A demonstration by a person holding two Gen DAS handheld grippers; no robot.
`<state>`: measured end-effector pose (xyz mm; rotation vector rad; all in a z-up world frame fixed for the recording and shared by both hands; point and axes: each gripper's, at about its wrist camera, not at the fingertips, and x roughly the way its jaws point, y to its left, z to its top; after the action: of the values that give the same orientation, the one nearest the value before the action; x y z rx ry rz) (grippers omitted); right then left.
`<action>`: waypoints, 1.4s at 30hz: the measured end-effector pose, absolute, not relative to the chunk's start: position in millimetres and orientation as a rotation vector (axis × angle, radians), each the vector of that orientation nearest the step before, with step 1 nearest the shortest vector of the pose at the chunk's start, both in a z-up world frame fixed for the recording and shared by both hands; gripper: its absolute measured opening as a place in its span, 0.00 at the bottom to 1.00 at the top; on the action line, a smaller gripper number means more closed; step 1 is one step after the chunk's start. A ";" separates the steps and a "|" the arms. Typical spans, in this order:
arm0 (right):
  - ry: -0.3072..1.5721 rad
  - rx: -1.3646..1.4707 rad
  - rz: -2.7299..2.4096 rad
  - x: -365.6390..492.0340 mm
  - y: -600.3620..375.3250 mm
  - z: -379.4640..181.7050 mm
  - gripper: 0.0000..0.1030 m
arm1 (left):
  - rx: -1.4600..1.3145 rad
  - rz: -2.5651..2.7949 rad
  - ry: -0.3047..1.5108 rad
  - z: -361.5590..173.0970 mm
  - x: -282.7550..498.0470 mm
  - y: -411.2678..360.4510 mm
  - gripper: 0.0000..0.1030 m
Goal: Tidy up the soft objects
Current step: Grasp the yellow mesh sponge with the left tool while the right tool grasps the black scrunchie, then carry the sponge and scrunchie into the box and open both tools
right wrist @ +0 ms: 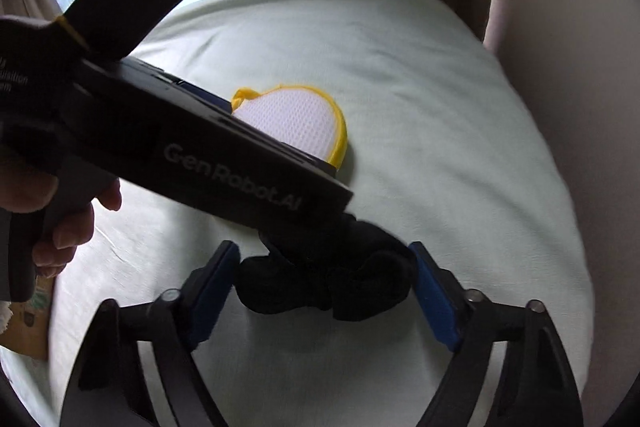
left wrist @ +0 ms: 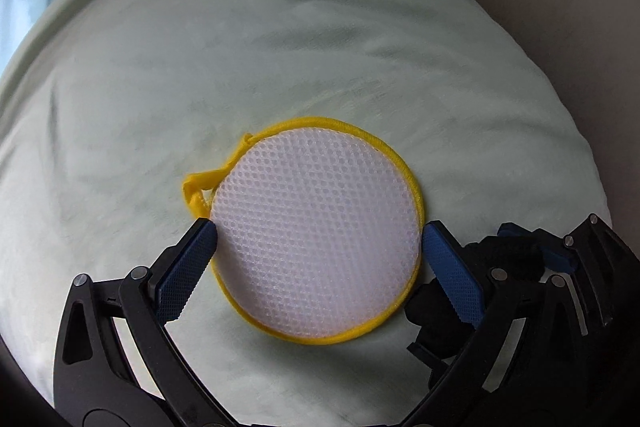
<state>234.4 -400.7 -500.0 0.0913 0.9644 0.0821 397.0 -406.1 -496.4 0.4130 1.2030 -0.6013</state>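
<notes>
Pale-green bed (left wrist: 320, 27), mesh pad (left wrist: 316, 231), black cloth (right wrist: 328, 279)

left wrist: close, looking down on mesh pad (left wrist: 316, 231) | right wrist: lower, right of it | shared: pad, sheet (right wrist: 420, 75)

Round white mesh pouch (left wrist: 316, 227), yellow-trimmed, flat; black bundle (right wrist: 328, 283), possibly sock, beside.

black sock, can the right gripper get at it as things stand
Probably yes. The black sock already lies between the right gripper's open fingers on the bed sheet. The left gripper crosses just above it, over the mesh pouch, but doesn't block closing.
</notes>
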 end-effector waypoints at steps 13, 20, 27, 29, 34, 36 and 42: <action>0.943 0.078 0.021 227.7 -405.9 -503.3 0.25 | 0.399 -0.598 1.144 -504.5 403.3 -392.9 0.48; 0.911 0.095 -0.002 224.2 -410.8 -485.5 0.24 | 0.380 -0.575 1.139 -490.7 409.3 -380.6 0.37; 0.885 0.103 -0.031 209.6 -419.8 -456.0 0.24 | 0.363 -0.568 1.111 -449.7 400.3 -371.0 0.37; 0.874 0.103 -0.038 202.7 -418.4 -442.5 0.24 | 0.356 -0.564 1.099 -437.2 397.9 -369.6 0.37; 0.841 0.125 -0.066 185.3 -414.0 -396.4 0.24 | 0.345 -0.556 1.067 -386.8 374.8 -354.1 0.37; 0.826 0.131 -0.081 175.1 -412.1 -374.3 0.24 | 0.331 -0.550 1.056 -364.6 367.9 -346.3 0.37; 0.783 0.149 -0.096 146.9 -398.4 -305.3 0.24 | 0.296 -0.526 0.986 -285.3 312.6 -313.5 0.37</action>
<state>146.9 -398.4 -305.3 0.1492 0.7830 -0.0956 312.6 -313.5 -285.3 0.2957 0.9858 -0.5264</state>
